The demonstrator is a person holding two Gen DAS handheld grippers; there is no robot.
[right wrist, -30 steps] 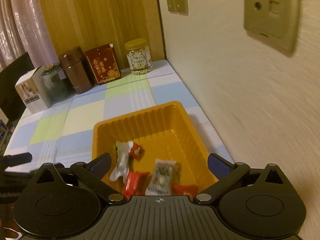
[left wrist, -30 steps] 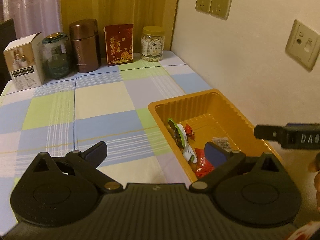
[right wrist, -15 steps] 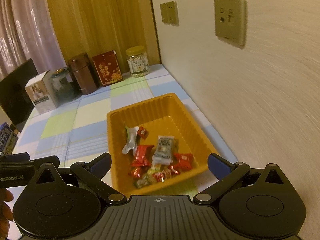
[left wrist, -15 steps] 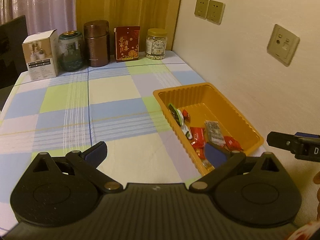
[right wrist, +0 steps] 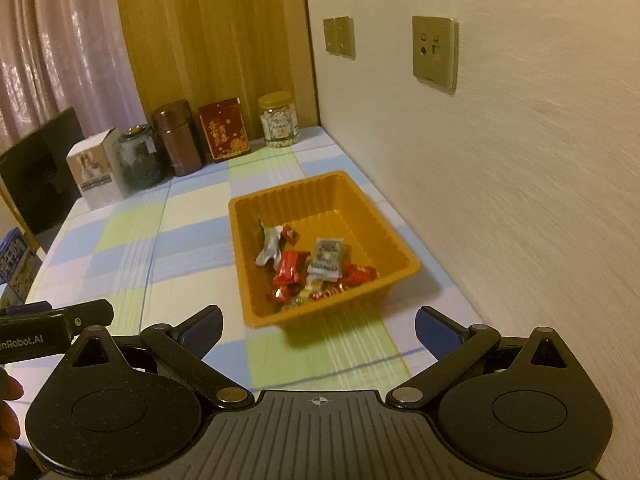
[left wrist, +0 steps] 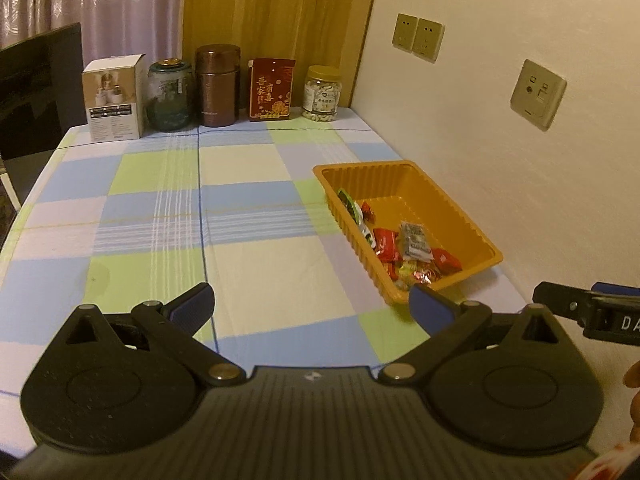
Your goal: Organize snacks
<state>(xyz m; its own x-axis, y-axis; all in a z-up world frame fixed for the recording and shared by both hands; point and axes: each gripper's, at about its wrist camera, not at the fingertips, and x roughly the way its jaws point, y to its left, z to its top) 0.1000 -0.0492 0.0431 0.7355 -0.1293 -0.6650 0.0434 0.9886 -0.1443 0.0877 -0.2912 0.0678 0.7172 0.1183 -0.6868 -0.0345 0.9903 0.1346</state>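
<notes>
An orange plastic tray [left wrist: 472, 222] [right wrist: 396, 248] sits on the checked tablecloth close to the wall on the right. Inside it lie several wrapped snacks: red packets [left wrist: 386, 244] [right wrist: 290, 266], a grey packet [left wrist: 414, 240] [right wrist: 328, 258], a white and green packet [left wrist: 356, 216] [right wrist: 270, 246] and small candies [right wrist: 316, 294]. My left gripper [left wrist: 310, 306] is open and holds nothing, back from the tray near the table's front. My right gripper [right wrist: 318, 326] is open too, nothing in it, just in front of the tray's near wall.
Along the back edge stand a white box [left wrist: 114, 98], a glass jar [left wrist: 168, 94], a brown canister [left wrist: 218, 84], a red box [left wrist: 272, 88] and a yellow-lidded jar [left wrist: 322, 92]. A dark chair [left wrist: 36, 88] is at the left. The wall carries sockets [left wrist: 538, 94].
Both grippers have drawn back and up from the tray, so the whole tray and more of the table now show. The snacks lie where they were.
</notes>
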